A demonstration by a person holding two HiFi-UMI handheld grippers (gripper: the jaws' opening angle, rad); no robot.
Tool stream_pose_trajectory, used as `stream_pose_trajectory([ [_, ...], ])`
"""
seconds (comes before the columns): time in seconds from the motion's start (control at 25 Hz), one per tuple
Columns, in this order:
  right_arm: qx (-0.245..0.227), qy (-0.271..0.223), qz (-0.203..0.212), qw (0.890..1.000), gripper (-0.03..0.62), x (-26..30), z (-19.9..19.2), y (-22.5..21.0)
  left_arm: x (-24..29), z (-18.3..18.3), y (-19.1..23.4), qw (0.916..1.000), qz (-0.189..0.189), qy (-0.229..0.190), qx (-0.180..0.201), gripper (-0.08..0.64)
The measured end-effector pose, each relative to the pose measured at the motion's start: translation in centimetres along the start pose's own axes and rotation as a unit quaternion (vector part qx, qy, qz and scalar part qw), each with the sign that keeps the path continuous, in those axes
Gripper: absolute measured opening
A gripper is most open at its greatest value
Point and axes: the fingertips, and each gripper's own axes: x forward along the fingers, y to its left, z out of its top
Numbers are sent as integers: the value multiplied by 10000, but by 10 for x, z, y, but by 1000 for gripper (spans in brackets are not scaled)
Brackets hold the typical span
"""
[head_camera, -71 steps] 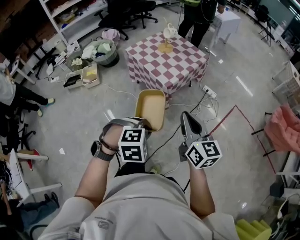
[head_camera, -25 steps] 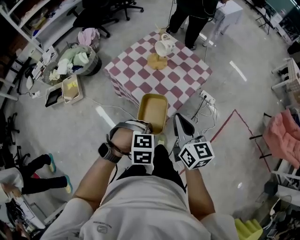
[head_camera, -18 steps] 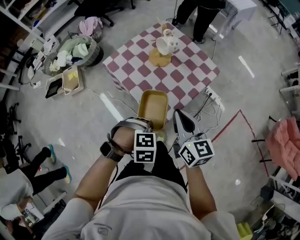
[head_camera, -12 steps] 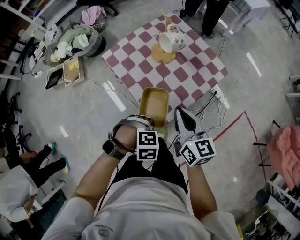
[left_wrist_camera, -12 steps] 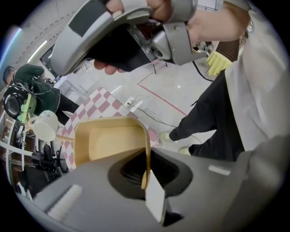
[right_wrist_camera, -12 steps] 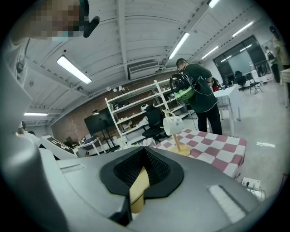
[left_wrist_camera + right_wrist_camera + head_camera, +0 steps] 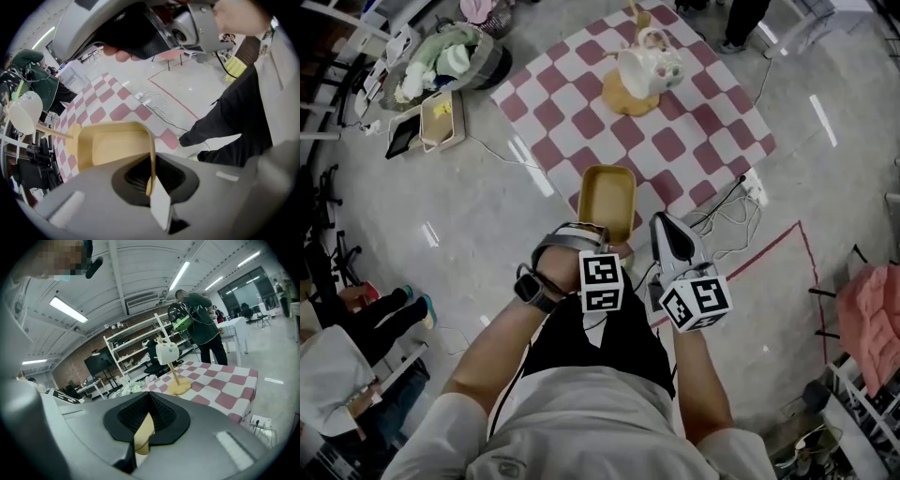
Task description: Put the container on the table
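1. The yellow container [image 7: 607,199] is held in the air by the left gripper [image 7: 602,246]. In the left gripper view its jaws are seen drawn tight on the container's near rim, with the thin wall pinched between them.
2. The right gripper [image 7: 667,230] is carried just beside the container and apart from it. Its jaws are brought together. A thin tan sliver [image 7: 143,430] is seen in the slot between them, and what it is cannot be told.
3. The table [image 7: 703,141], covered in a red-and-white checked cloth, is seen ahead of the person. In the head view the container's far end is seen against the cloth's near edge. Whether it is over the tabletop or short of it cannot be settled from these views.
4. On the far part of the table a white mug [image 7: 649,67] is hung on a wooden stand [image 7: 628,98]. The nearer squares of the cloth are seen bare, so room for the container is judged to be there.
5. The first part of the task is judged done: the container is gripped and has been carried close to the table.
6. The placing is judged not yet done, since the container is not resting on the cloth. It remains to be carried over the tabletop, lowered flat and released from the left gripper.
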Motion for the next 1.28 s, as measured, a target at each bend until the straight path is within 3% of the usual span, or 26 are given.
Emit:
stream_pose_trajectory([
  [0.32,135,112,-160,9997,11,19,-25,-33,35,7,16,10000,22,5,-47,18],
  [0.84,167,208,-189,9995,11,24,-37,-47,72,7,30,9996,186,45,-226,18],
  [1.08,147,253,-217,9993,11,17,-42,-46,80,12,20,9986,-9,-249,-471,20],
  [1.28,178,251,-193,9993,11,11,-45,-42,72,16,22,9966,60,-495,-649,32],
])
